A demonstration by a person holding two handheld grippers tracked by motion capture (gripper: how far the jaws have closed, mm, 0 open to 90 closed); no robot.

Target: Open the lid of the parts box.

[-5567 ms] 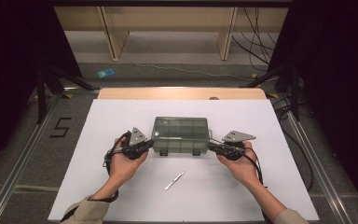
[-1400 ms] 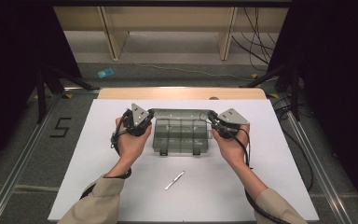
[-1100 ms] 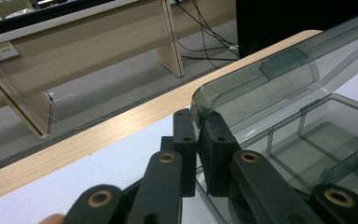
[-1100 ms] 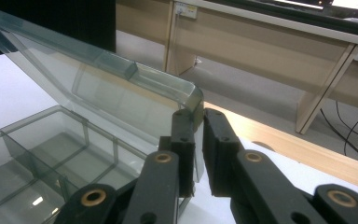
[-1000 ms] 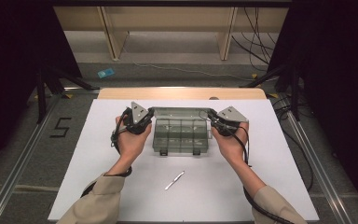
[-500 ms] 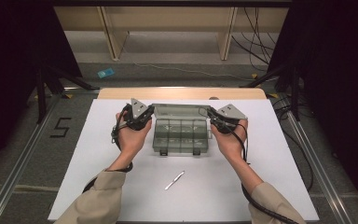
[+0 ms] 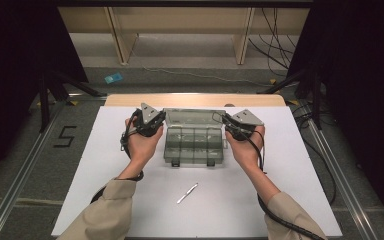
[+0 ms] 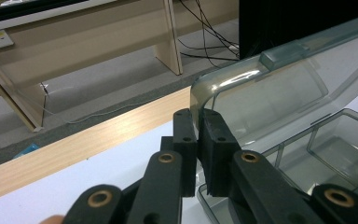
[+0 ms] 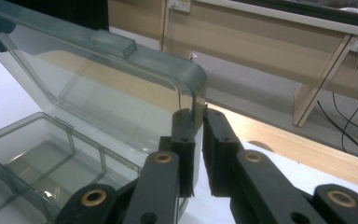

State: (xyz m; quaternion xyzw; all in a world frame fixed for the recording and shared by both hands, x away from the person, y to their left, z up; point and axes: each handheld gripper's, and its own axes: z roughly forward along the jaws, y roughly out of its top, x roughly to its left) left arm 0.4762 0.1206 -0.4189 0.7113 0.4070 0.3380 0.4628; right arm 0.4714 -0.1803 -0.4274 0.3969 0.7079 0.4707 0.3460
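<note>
Both tools (image 8: 196, 140) (image 9: 198, 140) pinch lid (image 8: 279, 88) (compartments visible).

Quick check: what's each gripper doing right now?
Left gripper: shut on the box lid edge.
Right gripper: shut on the lid's other edge.

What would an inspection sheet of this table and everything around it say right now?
Surface: white table top, wooden strip at its far edge.
Job's things: clear compartment box, its lid raised open.
Clutter: small metal tool lying near the front.
Grippers: left gripper pinches the lid's left corner; right gripper pinches its right corner.
Cables: one trails from each gripper; more lie on the floor behind.
Surroundings: dark curtains, wooden bench legs, a floor mark "5".
</note>
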